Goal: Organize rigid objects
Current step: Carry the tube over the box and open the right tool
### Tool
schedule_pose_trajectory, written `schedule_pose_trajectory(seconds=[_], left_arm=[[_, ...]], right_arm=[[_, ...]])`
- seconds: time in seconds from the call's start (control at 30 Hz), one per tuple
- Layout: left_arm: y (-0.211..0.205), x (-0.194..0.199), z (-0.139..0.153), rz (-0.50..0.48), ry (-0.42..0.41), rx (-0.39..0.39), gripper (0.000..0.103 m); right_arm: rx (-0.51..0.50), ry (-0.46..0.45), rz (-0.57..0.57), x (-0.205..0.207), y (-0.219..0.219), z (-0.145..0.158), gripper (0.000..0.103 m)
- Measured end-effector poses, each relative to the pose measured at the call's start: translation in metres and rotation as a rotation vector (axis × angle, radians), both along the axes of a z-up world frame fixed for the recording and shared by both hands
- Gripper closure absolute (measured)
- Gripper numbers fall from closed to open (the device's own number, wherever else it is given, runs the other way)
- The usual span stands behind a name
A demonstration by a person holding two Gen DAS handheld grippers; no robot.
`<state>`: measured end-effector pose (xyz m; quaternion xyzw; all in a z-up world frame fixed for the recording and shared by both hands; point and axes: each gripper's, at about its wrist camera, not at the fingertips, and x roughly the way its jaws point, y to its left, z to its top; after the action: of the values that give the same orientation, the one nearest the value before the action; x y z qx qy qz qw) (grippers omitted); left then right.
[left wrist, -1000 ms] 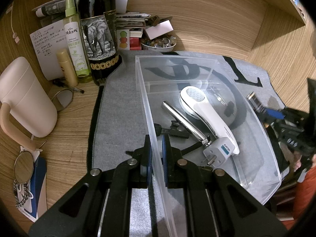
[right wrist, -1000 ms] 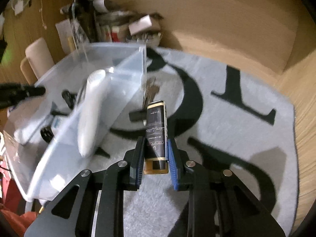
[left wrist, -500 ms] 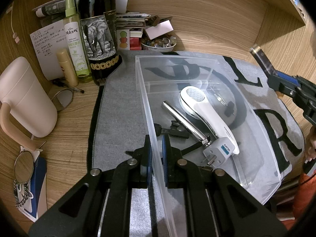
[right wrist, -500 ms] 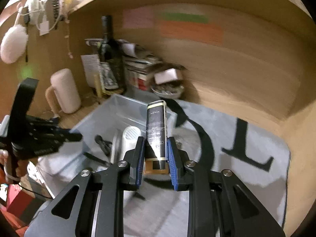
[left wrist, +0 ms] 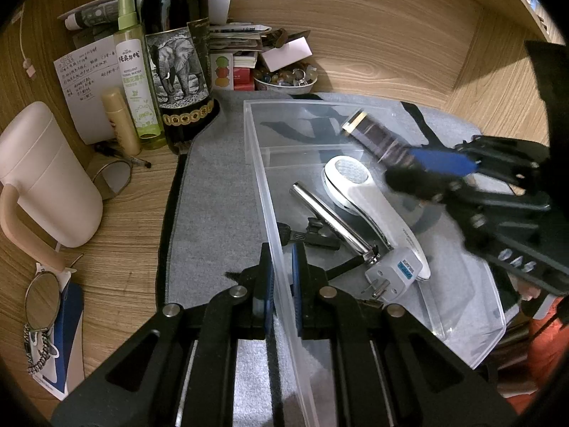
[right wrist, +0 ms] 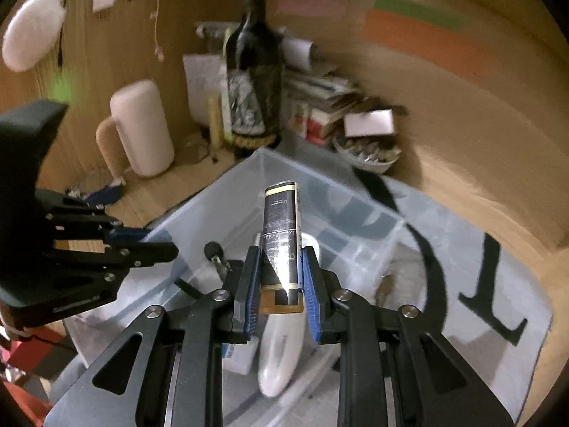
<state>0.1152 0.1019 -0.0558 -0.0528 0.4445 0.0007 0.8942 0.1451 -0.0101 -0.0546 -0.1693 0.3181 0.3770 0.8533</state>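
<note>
The right gripper is clamped on a dark tube with gold bands, its blue pads pressing both sides near the base so that the tube juts forward and up. Seen from the left wrist, this tube hangs in the air above the far half of the clear plastic bin. The left gripper is closed on the bin's near long wall, one finger inside and one outside, steadying it.

In the bin lie a white handheld device, a silver pen-like rod, a white plug adapter and a small black piece. The bin sits on a grey mat on the wooden desk.

The step in hand looks like dropping the tube into the bin. The next move likely calls for lowering it toward the bare floor beyond the white device, laying it flatter, then opening the fingers while the left side keeps the wall from shifting.
</note>
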Motion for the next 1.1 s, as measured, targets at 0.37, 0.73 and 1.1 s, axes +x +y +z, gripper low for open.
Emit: schedule_pose_trajectory(seconds=[0.37, 0.73, 1.1], left_arm=[[-0.001, 0.0, 0.001, 0.002, 0.0, 0.008, 0.095], [-0.003, 0.0, 0.002, 0.011, 0.003, 0.016, 0.095], [-0.003, -0.001, 0.001, 0.012, 0.001, 0.018, 0.095]], right_arm=[[-0.149, 0.08, 0.064, 0.01, 0.025, -0.026, 0.082], [-0.165, 0.122, 0.06, 0.016, 0.024, -0.03, 0.072], [-0.068, 0.056, 0.011, 0.013, -0.002, -0.005, 0.052]])
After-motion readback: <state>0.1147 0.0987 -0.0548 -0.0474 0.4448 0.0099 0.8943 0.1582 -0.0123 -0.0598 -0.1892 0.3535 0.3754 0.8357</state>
